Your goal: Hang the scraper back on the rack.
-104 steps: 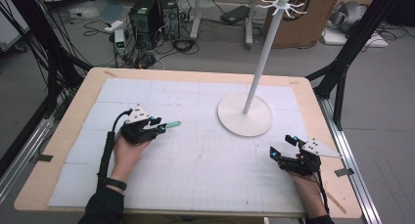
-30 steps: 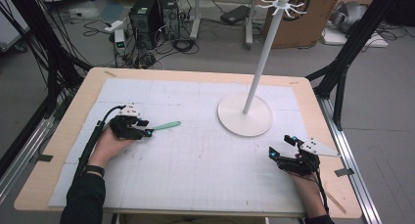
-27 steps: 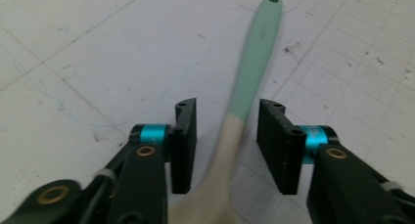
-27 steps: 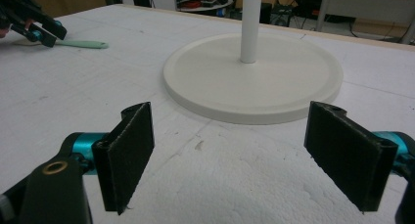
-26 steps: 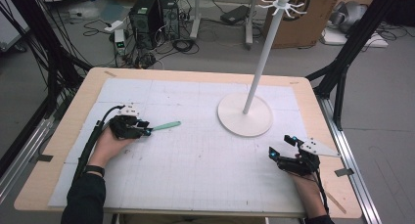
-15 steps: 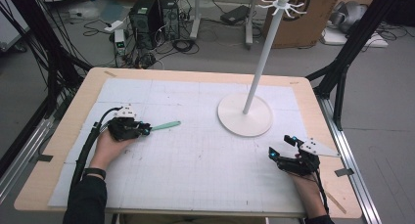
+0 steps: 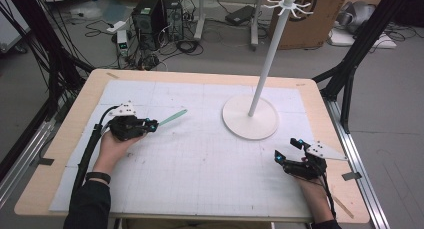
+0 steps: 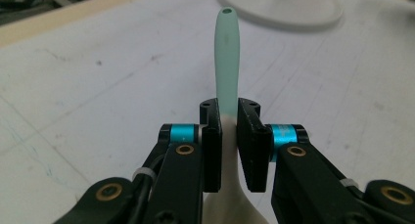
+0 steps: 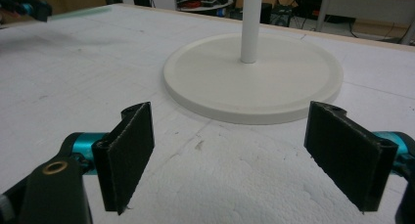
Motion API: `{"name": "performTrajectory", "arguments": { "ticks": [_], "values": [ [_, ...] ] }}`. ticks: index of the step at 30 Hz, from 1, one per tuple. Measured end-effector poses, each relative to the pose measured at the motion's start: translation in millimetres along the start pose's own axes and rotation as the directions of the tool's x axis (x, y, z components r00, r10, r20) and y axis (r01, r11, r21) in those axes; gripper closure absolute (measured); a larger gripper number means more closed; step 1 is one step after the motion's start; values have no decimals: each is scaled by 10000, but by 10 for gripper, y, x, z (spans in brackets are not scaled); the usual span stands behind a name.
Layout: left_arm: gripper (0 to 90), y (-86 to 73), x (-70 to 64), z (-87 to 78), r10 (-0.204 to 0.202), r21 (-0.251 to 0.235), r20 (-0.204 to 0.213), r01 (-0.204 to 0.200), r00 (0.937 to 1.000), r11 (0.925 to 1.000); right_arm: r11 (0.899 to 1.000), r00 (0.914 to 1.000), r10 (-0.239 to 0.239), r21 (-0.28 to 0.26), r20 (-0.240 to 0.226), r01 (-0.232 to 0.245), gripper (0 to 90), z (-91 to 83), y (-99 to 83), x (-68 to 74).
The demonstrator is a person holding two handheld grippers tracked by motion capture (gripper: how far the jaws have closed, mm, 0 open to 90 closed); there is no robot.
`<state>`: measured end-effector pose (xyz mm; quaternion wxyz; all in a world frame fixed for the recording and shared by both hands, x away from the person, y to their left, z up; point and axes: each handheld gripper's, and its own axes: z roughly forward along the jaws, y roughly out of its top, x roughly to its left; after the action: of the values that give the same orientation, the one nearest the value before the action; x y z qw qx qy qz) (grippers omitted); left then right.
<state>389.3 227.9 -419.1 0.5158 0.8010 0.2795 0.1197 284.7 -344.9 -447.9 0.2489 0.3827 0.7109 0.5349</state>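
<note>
Pinching mint spoon handle point(image 8: 227, 62) between jaws, left gripper point(image 8: 229, 136)

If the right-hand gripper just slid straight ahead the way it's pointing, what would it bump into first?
Probably the round white base of the stand. The right gripper has its jaws spread wide, with bare table between them and the base's rim straight ahead. The pole rises from its middle, farther back.

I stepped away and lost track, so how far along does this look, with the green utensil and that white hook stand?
Done: the left claw is shut on the mint-green utensil, handle pointing toward the stand. In hand: the utensil is simply held over the table. Left, as a guess: its handle hole suggests hanging it on the hooks, which look bare. The right claw waits open by the stand's base.
</note>
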Motion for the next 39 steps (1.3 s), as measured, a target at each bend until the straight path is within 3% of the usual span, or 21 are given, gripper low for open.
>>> {"name": "performTrajectory", "arguments": {
  "ticks": [4, 10, 17, 21, 26, 33, 39],
  "values": [
    [811, 209, -83, -114, -147, -620, 8, 147, 9999, 9980, 10000, 10000, 27, -3, 27, -27, 181, 0, 0, -1],
    [811, 588, -255, -205, -254, -1144, 274, 284, 9993, 9930, 10000, 10000, 48, -8, 36, -48, 181, 0, 0, 0],
    [811, 1103, -488, -220, 270, -1433, 415, -208, 9988, 9895, 10000, 10000, 41, 0, 29, -41, 182, -1, 0, -2],
    [811, 1454, -624, -180, 561, -1668, 760, -428, 9955, 9851, 10000, 10000, 58, 7, 21, -58, 182, -1, 0, -1],
    [811, 1864, -759, -132, 1046, -1797, 789, -891, 9914, 9797, 10000, 10000, 52, 36, 28, -52, 182, -4, 0, -1],
    [811, 2341, -848, -99, 1147, -2144, 1030, -905, 9880, 9725, 10000, 10000, 38, -12, 21, -38, 183, 0, 1, -3],
    [811, 2644, -932, -84, 1306, -2382, 1122, -1009, 9851, 9660, 10000, 10000, 51, -13, -1, -51, 186, 1, 1, -3]
  ]
}}
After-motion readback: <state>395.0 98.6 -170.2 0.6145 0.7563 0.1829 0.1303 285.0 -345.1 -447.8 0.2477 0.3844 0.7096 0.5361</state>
